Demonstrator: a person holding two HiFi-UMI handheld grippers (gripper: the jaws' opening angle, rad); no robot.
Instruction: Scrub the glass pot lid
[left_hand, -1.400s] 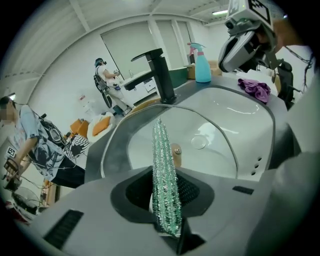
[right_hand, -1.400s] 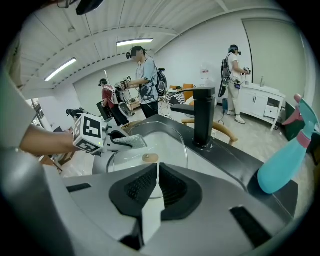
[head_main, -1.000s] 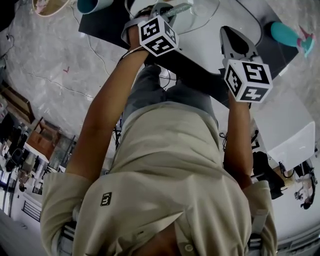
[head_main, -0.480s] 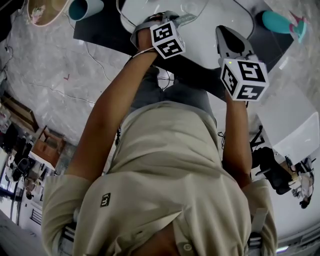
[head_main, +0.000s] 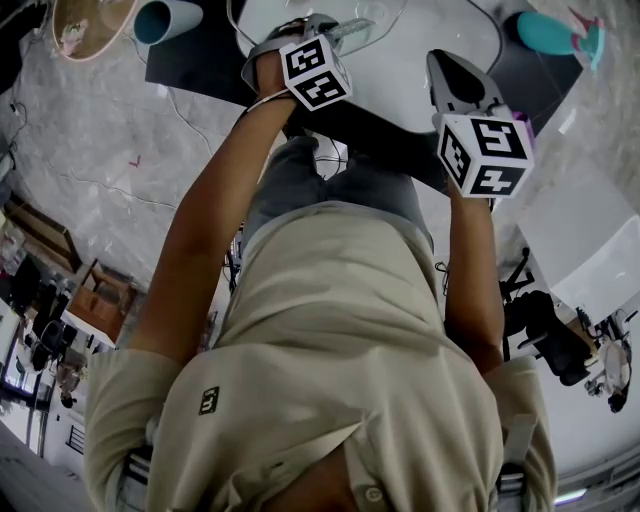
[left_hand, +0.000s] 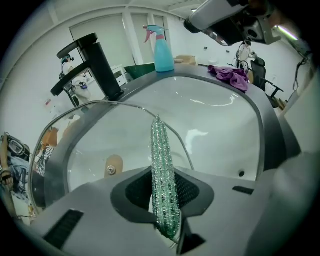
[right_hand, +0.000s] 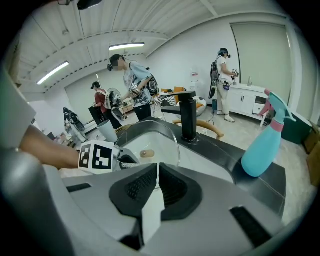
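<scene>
The glass pot lid (left_hand: 100, 140) stands tilted on edge in the white sink (left_hand: 220, 125), its knob (left_hand: 113, 165) low on the glass. My left gripper (left_hand: 165, 189) is shut on a glittery green scrub sponge (left_hand: 161, 155). The sponge's tip lies across the lid's right part, and I cannot tell whether they touch. In the head view the left gripper (head_main: 345, 28) is over the sink. My right gripper (right_hand: 156, 182) hangs to the right (head_main: 452, 68), jaws shut with nothing seen between them. The lid (right_hand: 150, 142) lies beyond it.
A black faucet (left_hand: 97, 65) rises behind the sink. A teal spray bottle (right_hand: 262, 145) and a purple cloth (left_hand: 230, 77) sit on the dark counter. A teal cup (head_main: 165, 18) stands left of the sink. Other people (right_hand: 132, 85) work in the room behind.
The left gripper with the sponge swung right and then back left over the lid. The right gripper drifted slightly up and left in the head view.
</scene>
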